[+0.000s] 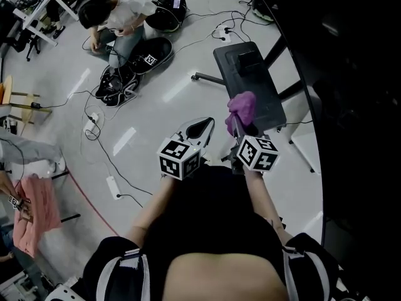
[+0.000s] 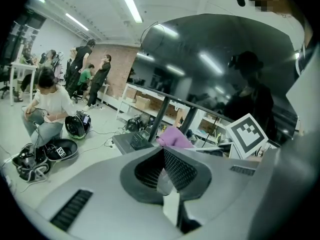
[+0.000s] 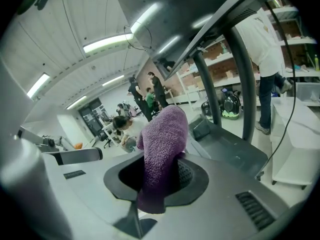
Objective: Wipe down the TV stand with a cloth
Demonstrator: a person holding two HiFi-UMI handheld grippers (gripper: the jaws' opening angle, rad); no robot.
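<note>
A purple cloth hangs bunched from my right gripper, which is shut on it just above the near edge of the TV stand's dark base plate. In the right gripper view the cloth fills the jaws of the right gripper, with the base plate and the stand's posts beyond. My left gripper hovers beside the right one, shut and holding nothing. From the left gripper I see the cloth, the base plate and the big black TV.
The TV overhangs the right side. A person crouches on the floor among round black cases, cables and a power strip. A white shelf unit and a standing person are behind the stand.
</note>
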